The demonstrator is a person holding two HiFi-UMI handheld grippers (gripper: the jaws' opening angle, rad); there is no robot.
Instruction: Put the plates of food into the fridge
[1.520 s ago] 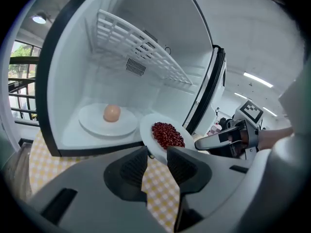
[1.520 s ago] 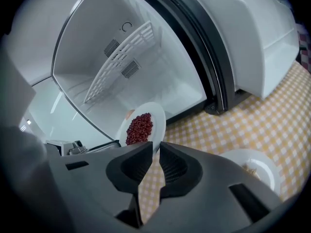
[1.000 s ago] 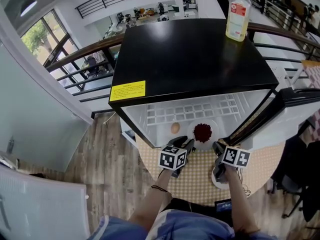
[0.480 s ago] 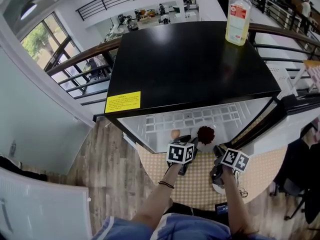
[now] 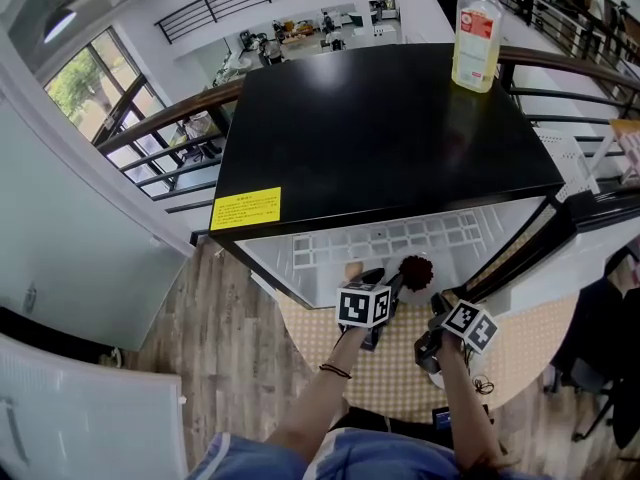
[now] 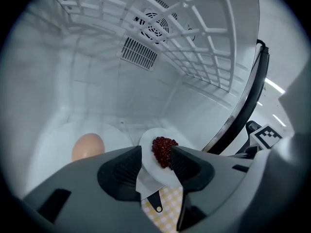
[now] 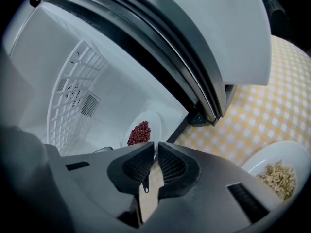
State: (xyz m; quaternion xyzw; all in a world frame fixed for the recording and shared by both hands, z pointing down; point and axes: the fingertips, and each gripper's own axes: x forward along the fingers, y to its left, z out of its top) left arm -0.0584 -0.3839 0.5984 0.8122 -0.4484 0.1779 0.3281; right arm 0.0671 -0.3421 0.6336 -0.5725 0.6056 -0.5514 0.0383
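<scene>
A white plate of red beans (image 5: 413, 271) (image 6: 148, 154) lies on the floor of the open black fridge (image 5: 380, 118). Its near rim sits between the jaws of my left gripper (image 5: 386, 281) (image 6: 156, 161). Those jaws have just been opening and stand apart from the plate. To its left is a plate with a brown egg (image 6: 88, 147) (image 5: 352, 269). My right gripper (image 5: 437, 311) (image 7: 155, 155) hovers over the checked table in front of the fridge. Its jaws have just been closing to a thin slit with nothing between them. A plate of pale grains (image 7: 279, 174) rests on the table to its right.
A white wire shelf (image 6: 194, 47) spans the fridge above the plates. The fridge door (image 5: 590, 218) stands open at the right. A plastic bottle (image 5: 476, 33) stands on the fridge top. The yellow checked table (image 5: 400, 368) lies below both grippers. Railings surround the area.
My left gripper carried the red bean plate forward, deeper into the fridge, and its jaws have spread off the rim. My right gripper rolled in place and its jaws narrowed.
</scene>
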